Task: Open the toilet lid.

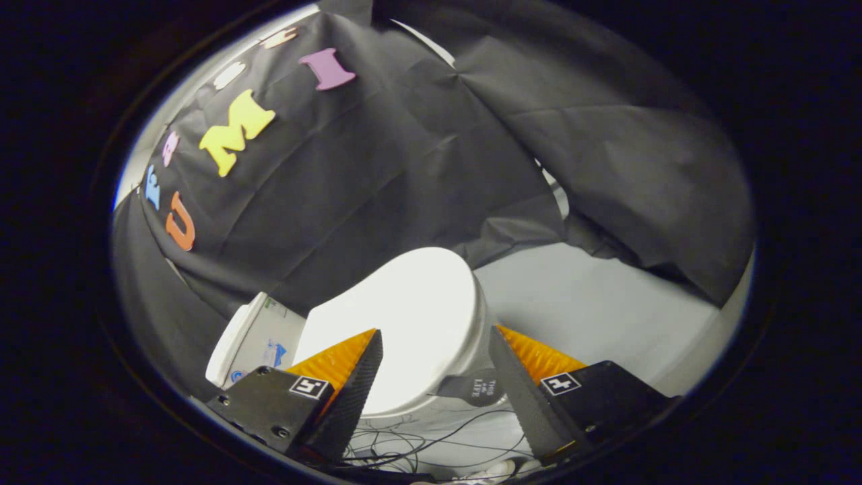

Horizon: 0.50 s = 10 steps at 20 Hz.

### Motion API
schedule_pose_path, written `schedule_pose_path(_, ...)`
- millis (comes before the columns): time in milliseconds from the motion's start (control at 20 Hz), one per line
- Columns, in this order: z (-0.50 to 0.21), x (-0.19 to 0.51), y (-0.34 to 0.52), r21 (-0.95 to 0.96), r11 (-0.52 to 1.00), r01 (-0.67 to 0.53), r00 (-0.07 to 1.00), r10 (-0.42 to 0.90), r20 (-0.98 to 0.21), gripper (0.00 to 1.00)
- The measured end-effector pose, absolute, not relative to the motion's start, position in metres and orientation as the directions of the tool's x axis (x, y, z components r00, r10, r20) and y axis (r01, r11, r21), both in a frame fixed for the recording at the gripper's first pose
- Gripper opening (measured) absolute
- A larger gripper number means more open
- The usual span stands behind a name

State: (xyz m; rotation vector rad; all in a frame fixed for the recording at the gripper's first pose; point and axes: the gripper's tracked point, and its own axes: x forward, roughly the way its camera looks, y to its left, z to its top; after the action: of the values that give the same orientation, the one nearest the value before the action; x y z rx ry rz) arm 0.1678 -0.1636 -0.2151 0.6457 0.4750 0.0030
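Gripper (pixel 436 337): fingers spread well apart, clamped on nothing — the toilet's front shows in the gap between them.
Toilet lid (pixel 404 316): closed, lying flat on the bowl, just ahead of the fingers; its long axis runs from about 1 o'clock at the rounded front to 8 o'clock at the hinge end.
Tank (pixel 259 337): at 9 o'clock from the lid, beside the left finger, against the booth's black cloth wall (pixel 377 168).
Tab (pixel 475 389): a small dark flap hangs off the lid's front rim near the right finger, about 5 o'clock from the lid's middle.
Handling (judgement): smooth rigid plastic, likely light, swings on a rear hinge — the glossy top would slip under the pads.
Grip point (judgement): the front rim or the tab, farthest from the hinge.
Floor (pixel 592 303): pale, at 3 o'clock; thin dark cables (pixel 431 441) trail below the bowl.
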Motion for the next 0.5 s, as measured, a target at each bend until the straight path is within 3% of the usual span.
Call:
schedule_pose_path(250,-0.253,0.157,-0.174,0.688,0.694,0.213,0.860,0.202,-0.469,0.97)
schedule_pose_path(500,-0.273,0.155,-0.172,0.780,0.568,0.262,0.840,0.264,-0.474,0.81)
